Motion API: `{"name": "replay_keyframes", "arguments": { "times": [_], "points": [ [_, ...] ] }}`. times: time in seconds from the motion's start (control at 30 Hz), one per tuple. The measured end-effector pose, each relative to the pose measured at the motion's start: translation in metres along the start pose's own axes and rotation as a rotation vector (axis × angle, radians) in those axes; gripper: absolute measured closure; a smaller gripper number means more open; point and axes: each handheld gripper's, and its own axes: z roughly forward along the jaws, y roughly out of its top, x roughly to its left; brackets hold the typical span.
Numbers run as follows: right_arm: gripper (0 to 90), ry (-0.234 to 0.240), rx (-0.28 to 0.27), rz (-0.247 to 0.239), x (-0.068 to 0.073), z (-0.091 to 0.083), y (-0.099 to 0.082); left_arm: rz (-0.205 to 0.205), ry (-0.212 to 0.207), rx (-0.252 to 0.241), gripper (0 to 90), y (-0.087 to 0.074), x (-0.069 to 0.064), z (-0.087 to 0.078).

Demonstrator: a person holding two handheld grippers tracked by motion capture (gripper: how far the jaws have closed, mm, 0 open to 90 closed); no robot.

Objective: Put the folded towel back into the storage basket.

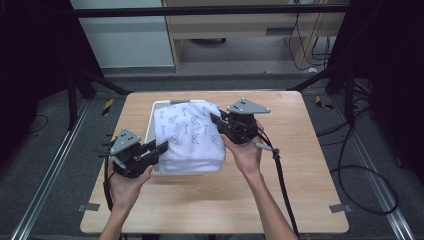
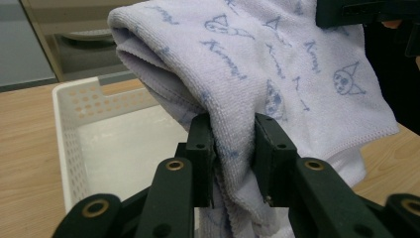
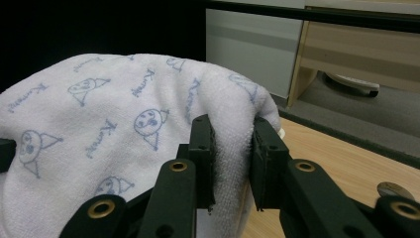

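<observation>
A folded white towel (image 1: 189, 134) with blue cartoon prints hangs between both grippers above a white perforated basket (image 1: 151, 122). My left gripper (image 1: 161, 148) is shut on the towel's near left edge; in the left gripper view the cloth (image 2: 257, 74) bulges between the black jaws of that gripper (image 2: 233, 144). My right gripper (image 1: 216, 120) is shut on the far right edge, and the right gripper view has the towel (image 3: 114, 119) pinched at the fold by this gripper (image 3: 232, 148). The basket (image 2: 84, 129) lies below the towel, its inside bare where visible.
The wooden table (image 1: 280, 165) has bare surface to the right and front of the basket. Black cables (image 1: 280, 170) trail from the grippers across the table. Dark frame legs and floor cables surround the table; a wooden cabinet (image 1: 240, 30) stands behind.
</observation>
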Motion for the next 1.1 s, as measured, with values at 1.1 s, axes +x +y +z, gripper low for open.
{"name": "replay_keyframes", "arguments": {
  "times": [1.1],
  "points": [
    [74.5,0.016,0.008,0.004,0.010,0.048,0.009,-0.047,0.072,0.014,70.4,0.001,0.039,0.005]
  ]
}}
